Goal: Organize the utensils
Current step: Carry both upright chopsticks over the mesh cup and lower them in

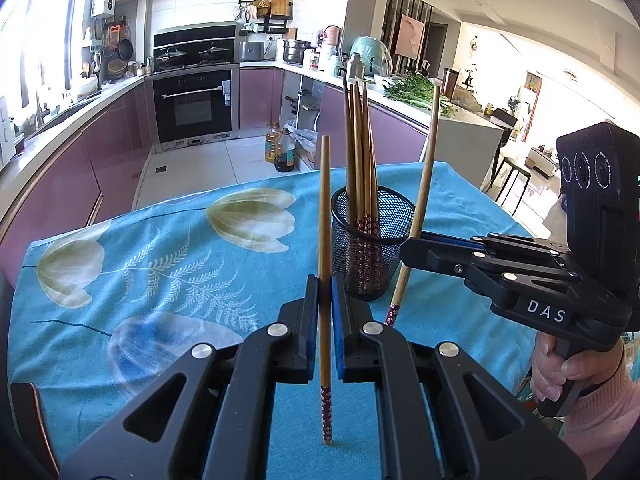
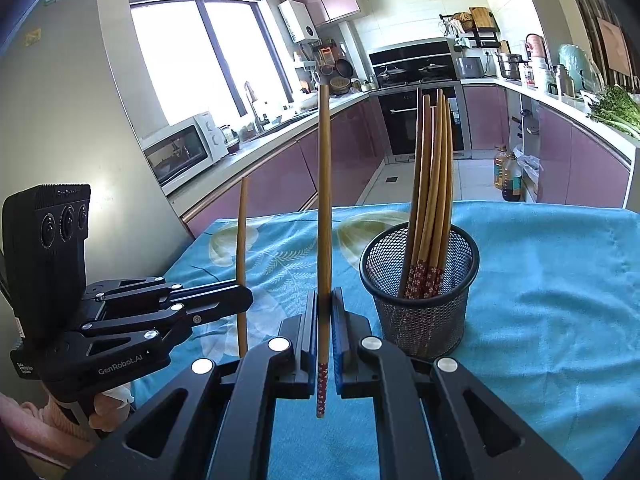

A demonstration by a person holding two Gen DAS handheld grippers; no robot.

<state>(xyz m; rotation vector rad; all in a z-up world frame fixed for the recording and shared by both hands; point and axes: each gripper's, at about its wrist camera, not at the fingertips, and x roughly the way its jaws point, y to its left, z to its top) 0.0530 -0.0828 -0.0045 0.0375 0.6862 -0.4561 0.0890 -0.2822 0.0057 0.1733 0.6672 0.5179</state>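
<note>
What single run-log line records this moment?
left gripper: shut on chopstick | right gripper: shut on second chopstick | mesh cup: holds chopsticks

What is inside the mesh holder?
The mesh holder has several wooden chopsticks standing in it, patterned red ends down. Its bottom is hidden by them and the mesh.

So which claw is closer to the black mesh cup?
Right. The right claw sits just beside the mesh cup, holding a chopstick; the left claw is farther back.
</note>
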